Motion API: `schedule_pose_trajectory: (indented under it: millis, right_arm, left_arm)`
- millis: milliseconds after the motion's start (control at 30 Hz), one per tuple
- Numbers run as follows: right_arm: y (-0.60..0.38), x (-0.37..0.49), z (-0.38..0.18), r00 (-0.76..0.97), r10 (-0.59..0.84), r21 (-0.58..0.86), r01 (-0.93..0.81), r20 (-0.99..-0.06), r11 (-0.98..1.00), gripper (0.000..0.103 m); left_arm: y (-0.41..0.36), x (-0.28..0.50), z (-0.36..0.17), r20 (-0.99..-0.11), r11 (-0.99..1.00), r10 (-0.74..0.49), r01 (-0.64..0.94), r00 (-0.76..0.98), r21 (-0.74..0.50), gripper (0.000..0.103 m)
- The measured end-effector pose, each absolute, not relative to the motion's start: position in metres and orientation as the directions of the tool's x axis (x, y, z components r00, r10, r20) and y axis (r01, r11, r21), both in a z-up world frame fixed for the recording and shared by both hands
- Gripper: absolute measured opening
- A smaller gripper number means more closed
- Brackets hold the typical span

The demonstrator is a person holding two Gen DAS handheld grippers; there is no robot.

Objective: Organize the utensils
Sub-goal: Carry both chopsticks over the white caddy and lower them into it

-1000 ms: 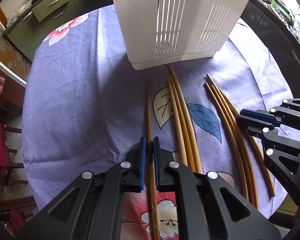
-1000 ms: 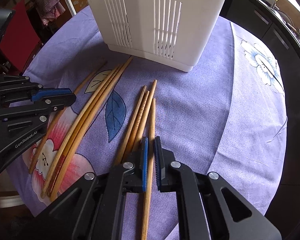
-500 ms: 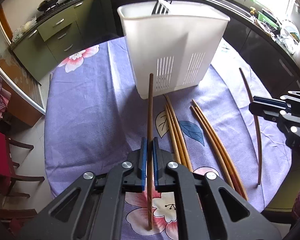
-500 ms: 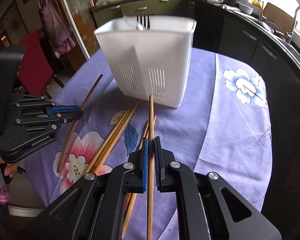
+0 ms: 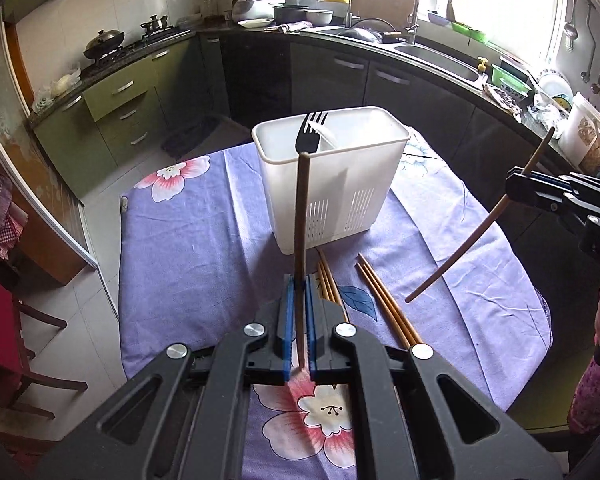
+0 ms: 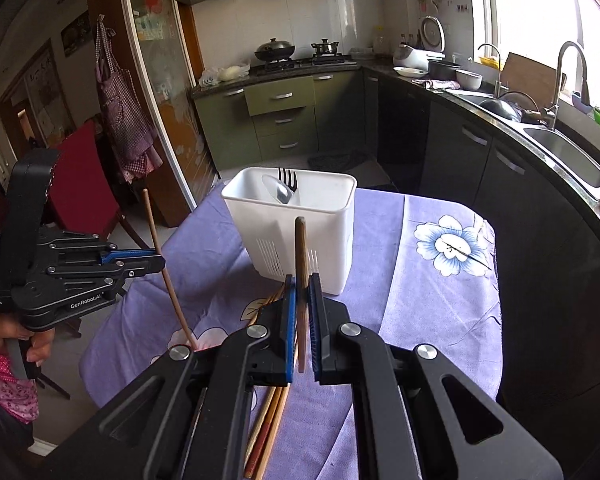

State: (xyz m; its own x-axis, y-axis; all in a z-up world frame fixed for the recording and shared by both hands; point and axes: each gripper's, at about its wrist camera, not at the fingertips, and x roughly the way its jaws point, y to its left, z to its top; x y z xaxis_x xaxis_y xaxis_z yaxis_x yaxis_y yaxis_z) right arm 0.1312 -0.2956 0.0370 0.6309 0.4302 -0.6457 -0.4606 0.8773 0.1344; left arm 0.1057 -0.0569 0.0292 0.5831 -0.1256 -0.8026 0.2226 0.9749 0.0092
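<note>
My left gripper [image 5: 299,280] is shut on a brown chopstick [image 5: 301,220] and holds it in the air, its tip pointing at the white utensil caddy [image 5: 332,184]. My right gripper [image 6: 301,282] is shut on another chopstick [image 6: 301,256], also lifted, in front of the caddy [image 6: 296,232]. The caddy stands upright on the table and holds a dark fork [image 5: 309,136] and a spoon [image 6: 281,192]. Several chopsticks [image 5: 384,304] lie on the purple floral cloth [image 5: 188,264]. Each gripper shows in the other's view: the right [image 5: 518,192], the left [image 6: 156,260].
Several chopsticks [image 6: 266,432] also lie under my right gripper. The round table's edge [image 5: 540,320] drops off at the right. A red chair [image 6: 80,184] stands left of the table. Kitchen counters, a sink [image 5: 440,56] and a stove [image 6: 296,60] ring the room.
Both grippers have risen well above the table, each carrying its chopstick off the cloth. The caddy now looks smaller and farther away, and its open top is visible.
</note>
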Motion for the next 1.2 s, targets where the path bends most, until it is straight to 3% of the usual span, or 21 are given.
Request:
schedule_pose_trajectory:
  millis: [467, 833, 967, 1200]
  right_arm:
    - [-0.287, 0.144, 0.119, 0.664, 0.489, 0.152, -0.499, -0.566, 0.853, 0.007]
    - [-0.289, 0.174, 0.201, 0.775, 0.456, 0.131, -0.447, -0.437, 0.885, 0.007]
    - [-0.276, 0.205, 0.199, 0.777, 0.426, 0.118, -0.422, -0.464, 0.899, 0.007]
    - [-0.251, 0.252, 0.138, 0.718, 0.398, 0.107, -0.416, -0.572, 0.903, 0.007]
  left_arm:
    - [-0.061, 0.117, 0.091, -0.737, 0.972, -0.151, 0.235, 0.659, 0.011, 0.005]
    - [-0.065, 0.126, 0.18, -0.575, 0.974, -0.181, 0.225, 0.798, 0.005, 0.005]
    - [-0.075, 0.144, 0.185, -0.529, 0.979, -0.152, 0.203, 0.835, 0.038, 0.005]
    - [-0.08, 0.191, 0.134, -0.601, 0.986, -0.108, 0.163, 0.792, 0.038, 0.005]
